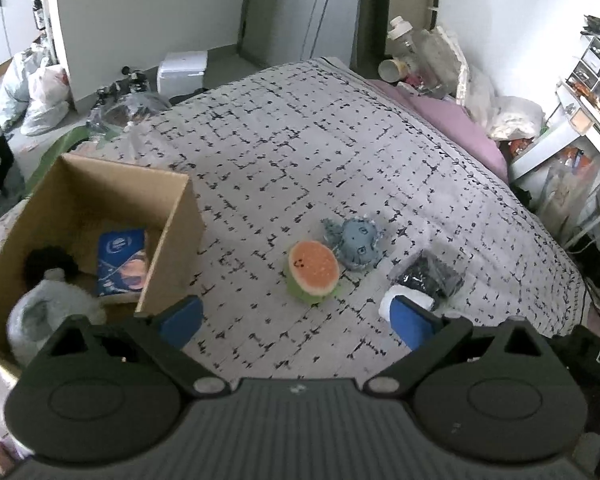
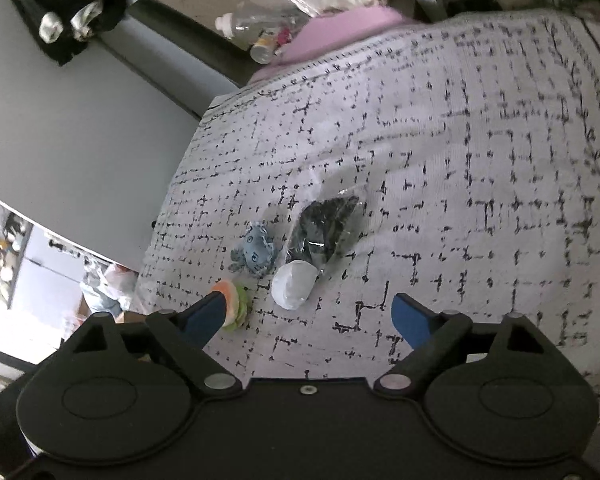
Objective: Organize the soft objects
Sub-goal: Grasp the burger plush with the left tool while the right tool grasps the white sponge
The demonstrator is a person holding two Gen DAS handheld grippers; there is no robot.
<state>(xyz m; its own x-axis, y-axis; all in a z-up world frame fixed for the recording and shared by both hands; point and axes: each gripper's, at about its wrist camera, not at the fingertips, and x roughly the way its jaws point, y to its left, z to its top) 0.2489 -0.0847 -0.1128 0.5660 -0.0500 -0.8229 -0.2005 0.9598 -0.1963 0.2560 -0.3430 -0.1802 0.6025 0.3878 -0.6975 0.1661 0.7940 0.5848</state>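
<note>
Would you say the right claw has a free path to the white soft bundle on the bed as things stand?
Probably yes. The right claw is open and empty, and the white bundle lies just ahead of it on the bedspread, uncovered, though the bagged dark item touches its far side.

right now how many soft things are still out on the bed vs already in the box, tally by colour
On the bedspread:
orange and green watermelon plush: 1
blue octopus plush: 1
black bundle in clear bag: 1
white soft lump: 1

In the cardboard box:
grey plush: 1
black fuzzy item: 1
blue packet: 1

Total: 7, with 4 still out
</note>
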